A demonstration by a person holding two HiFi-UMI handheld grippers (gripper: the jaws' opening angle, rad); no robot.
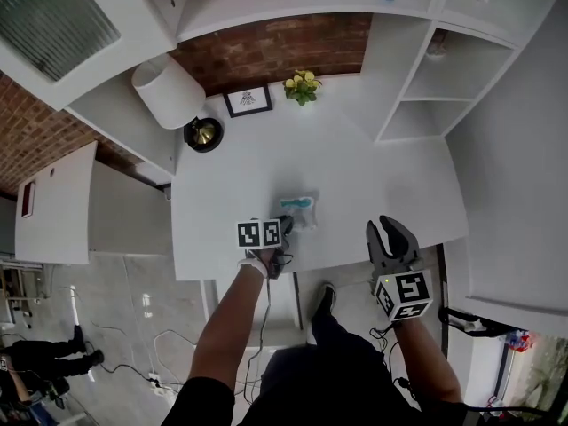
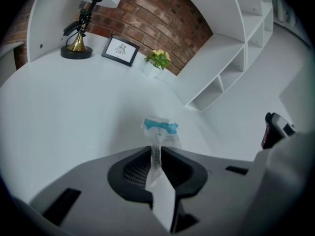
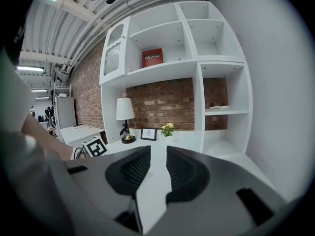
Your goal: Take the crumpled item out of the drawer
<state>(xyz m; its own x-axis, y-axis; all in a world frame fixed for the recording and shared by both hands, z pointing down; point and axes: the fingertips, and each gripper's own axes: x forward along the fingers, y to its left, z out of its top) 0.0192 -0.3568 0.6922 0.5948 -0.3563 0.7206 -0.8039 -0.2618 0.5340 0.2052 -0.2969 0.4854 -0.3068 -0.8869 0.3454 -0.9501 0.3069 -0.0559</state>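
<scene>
The crumpled item is a clear plastic wrapper with blue print, held just above the white desk near its front edge. My left gripper is shut on the wrapper's near end. In the left gripper view the wrapper sticks out forward from the pinched left gripper. My right gripper hovers at the desk's front edge, to the right, with its jaws apart and nothing between them. The right gripper view shows the right gripper pointing at the shelves. No drawer shows clearly.
A white lamp, a small framed picture and a potted plant stand at the back of the desk by the brick wall. A white shelf unit rises at the right. The person's legs and a shoe are below the desk edge.
</scene>
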